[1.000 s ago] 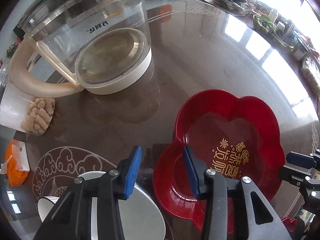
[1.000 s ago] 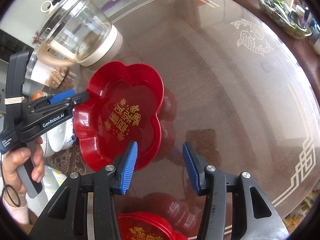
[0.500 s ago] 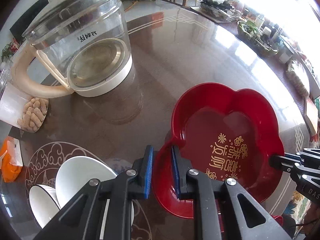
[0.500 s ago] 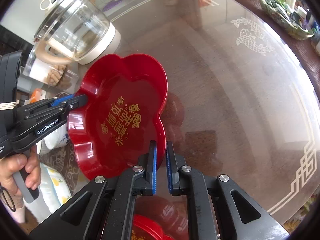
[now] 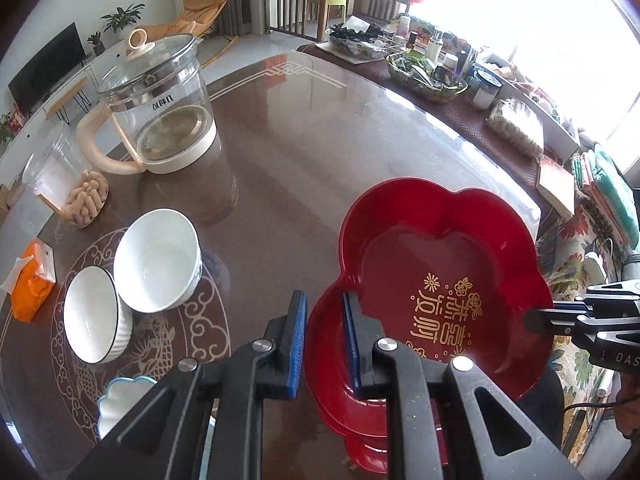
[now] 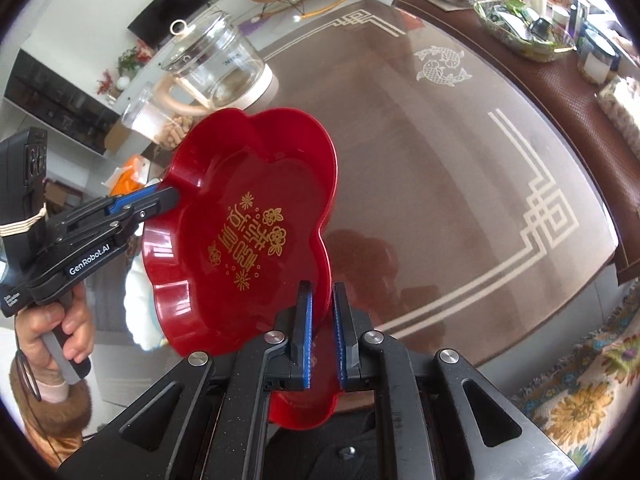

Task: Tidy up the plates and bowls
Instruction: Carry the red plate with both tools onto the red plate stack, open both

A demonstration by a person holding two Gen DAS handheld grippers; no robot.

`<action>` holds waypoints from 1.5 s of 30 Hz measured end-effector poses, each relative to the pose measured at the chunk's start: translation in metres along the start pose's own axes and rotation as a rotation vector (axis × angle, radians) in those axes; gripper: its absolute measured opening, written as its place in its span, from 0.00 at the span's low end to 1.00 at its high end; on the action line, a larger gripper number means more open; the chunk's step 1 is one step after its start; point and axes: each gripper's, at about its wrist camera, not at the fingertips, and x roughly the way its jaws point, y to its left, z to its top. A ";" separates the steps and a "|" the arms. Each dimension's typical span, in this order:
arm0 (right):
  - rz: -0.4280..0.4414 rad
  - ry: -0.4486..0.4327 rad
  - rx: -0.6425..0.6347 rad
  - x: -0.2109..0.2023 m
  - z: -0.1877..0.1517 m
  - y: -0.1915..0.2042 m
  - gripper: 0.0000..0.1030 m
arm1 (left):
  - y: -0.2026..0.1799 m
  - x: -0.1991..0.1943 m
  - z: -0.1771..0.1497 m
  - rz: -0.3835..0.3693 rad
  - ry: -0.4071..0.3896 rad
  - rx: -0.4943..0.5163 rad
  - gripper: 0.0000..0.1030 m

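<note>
A red flower-shaped plate (image 5: 440,264) with gold characters hangs above the glass-topped table, tilted, held at two opposite edges. My left gripper (image 5: 324,308) is shut on its left rim; the right wrist view shows that gripper (image 6: 168,196) too. My right gripper (image 6: 322,300) is shut on the rim nearest its camera, and it also shows at the plate's right edge (image 5: 536,320). A second red plate (image 5: 360,456) lies below, mostly hidden (image 6: 304,408). Two white bowls (image 5: 156,260) (image 5: 92,320) sit to the left, with a small blue-rimmed dish (image 5: 120,400) near them.
A glass kettle (image 5: 160,120) stands at the far left of the table, with a snack pile (image 5: 86,200) and an orange packet (image 5: 30,280) beside it. Cluttered baskets (image 5: 428,72) line the far right edge. A hand (image 6: 52,332) grips the left tool.
Both grippers have shut on the red plate's rim and raised it off the table. The cameras have pulled up and back, so the kettle looks smaller and the white bowls show fully.
</note>
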 end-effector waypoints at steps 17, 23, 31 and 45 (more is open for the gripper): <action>-0.033 0.062 0.030 0.042 -0.084 -0.002 0.15 | -0.030 0.042 -0.059 0.094 0.019 0.105 0.19; -0.021 0.078 0.014 0.050 -0.092 0.001 0.20 | -0.035 0.047 -0.060 0.173 0.013 0.170 0.22; -0.014 0.053 -0.017 0.045 -0.094 0.008 0.28 | -0.027 0.042 -0.056 0.153 -0.004 0.122 0.25; -0.183 -0.415 -0.166 -0.031 -0.131 0.050 0.64 | -0.018 -0.078 -0.127 0.038 -0.441 -0.125 0.88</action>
